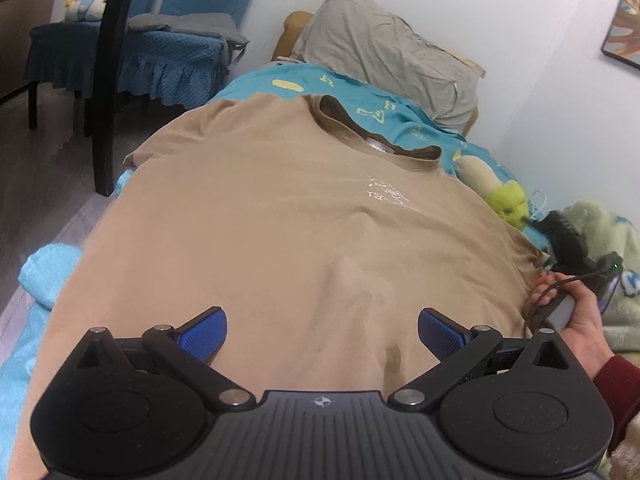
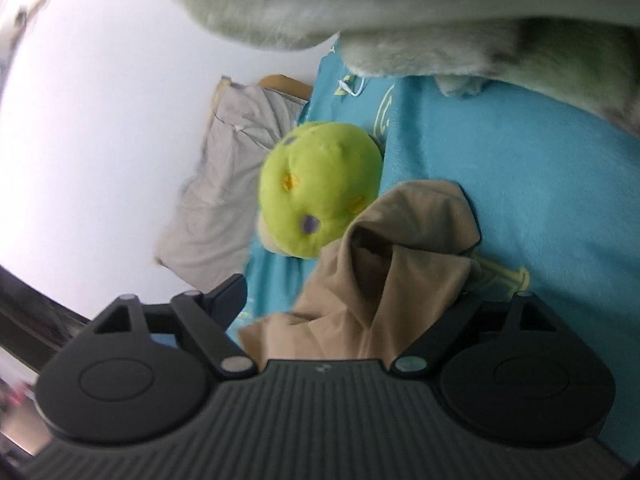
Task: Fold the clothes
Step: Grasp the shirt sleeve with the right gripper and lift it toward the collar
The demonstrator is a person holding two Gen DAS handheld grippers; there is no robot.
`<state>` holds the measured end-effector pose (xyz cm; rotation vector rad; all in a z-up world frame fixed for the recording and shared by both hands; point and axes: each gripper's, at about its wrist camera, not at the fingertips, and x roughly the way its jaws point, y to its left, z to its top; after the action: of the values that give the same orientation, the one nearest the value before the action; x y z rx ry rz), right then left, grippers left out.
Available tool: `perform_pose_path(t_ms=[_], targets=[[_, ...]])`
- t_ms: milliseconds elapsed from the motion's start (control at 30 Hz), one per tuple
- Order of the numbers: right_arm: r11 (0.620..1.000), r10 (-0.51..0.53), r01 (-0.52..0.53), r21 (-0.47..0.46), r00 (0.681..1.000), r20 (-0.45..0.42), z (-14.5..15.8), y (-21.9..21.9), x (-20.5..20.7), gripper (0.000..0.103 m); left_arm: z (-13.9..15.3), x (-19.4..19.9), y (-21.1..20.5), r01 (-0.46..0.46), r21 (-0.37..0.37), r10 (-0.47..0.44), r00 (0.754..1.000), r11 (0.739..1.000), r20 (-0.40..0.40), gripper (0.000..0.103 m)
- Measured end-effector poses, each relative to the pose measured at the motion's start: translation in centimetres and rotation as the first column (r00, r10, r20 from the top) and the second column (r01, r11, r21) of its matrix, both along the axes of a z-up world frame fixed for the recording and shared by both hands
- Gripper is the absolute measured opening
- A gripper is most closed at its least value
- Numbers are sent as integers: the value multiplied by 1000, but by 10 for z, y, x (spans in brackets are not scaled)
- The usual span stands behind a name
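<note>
A tan t-shirt [image 1: 280, 232] lies spread face up on the blue bedsheet [image 1: 360, 96], collar toward the pillow. My left gripper [image 1: 322, 334] is open and empty, hovering over the shirt's lower middle. The right gripper [image 1: 568, 240] shows in the left wrist view at the shirt's right sleeve edge, held by a hand. In the right wrist view my right gripper [image 2: 356, 292] stands wide open with the bunched tan sleeve [image 2: 400, 256] lying between its fingers, not clamped.
A grey pillow [image 1: 396, 56] lies at the bed's head by the white wall. A green plush toy [image 2: 320, 188] sits beside the sleeve. A pale green fuzzy blanket [image 2: 360, 0] lies at the right. A blue-covered chair [image 1: 168, 60] stands left of the bed.
</note>
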<state>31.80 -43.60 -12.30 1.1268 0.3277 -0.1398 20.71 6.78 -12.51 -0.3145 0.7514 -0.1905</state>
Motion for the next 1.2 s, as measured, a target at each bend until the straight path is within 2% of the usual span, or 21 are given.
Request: perform_pose_path(t_ms=[67,100,133,200,267,367,467,533,633,800,967,1000,1067,1100,1133,1167,1200], targets=[[994,1,-8,-107,998,-67,9,9,11,58,3,0,1,-7,-6,7,1000,1000,14,103],[987,-20,5,-159,995,-93,13,11,12,36,5,0,1,-10,-9,11,1000,1000,20,103],[977,-45,19,-212,992,-118,17,13,13,21,7,1,3,-18,-9,18,999,1000,27,103],[940,-107,58,-335,986,-130,33,25,15,19,12,2,5,-40,1,39,999,999,38,102],[880,-134,63,-470,984,-118,55,44,16,17,18,1,8,-59,10,59,997,998,50,102],[755,-178,76,-651,980,-92,91,84,16,17,29,-3,15,-74,-3,74,995,997,67,102],[625,-193,71,-777,979,-65,119,132,20,17,42,-11,30,-108,-13,109,992,994,70,102],[517,-175,46,-855,983,-53,130,171,27,17,49,-13,39,-134,32,132,989,990,60,102],[388,-110,-31,-921,991,-80,129,231,39,17,56,-16,54,-183,89,179,983,979,50,102],[276,19,-242,-930,969,-247,91,317,59,18,62,-18,77,-241,74,238,970,968,36,102],[233,112,-355,-905,935,-338,57,350,70,19,57,-14,77,-233,87,232,972,968,29,102],[243,124,-370,-896,928,-350,55,348,70,21,56,-13,75,-229,93,227,973,969,29,102],[314,182,-412,-855,910,-372,57,338,66,27,53,-12,71,-220,105,218,976,970,28,102],[360,219,-434,-826,900,-378,60,330,62,43,52,-11,70,-215,111,214,977,970,28,102],[406,270,-460,-789,886,-378,65,324,56,76,51,-10,68,-211,117,209,978,971,28,102],[446,329,-491,-749,868,-373,69,321,58,91,49,-9,66,-206,123,204,978,971,27,102],[467,367,-506,-725,857,-362,75,319,56,102,48,-9,64,-202,128,200,979,971,28,102]])
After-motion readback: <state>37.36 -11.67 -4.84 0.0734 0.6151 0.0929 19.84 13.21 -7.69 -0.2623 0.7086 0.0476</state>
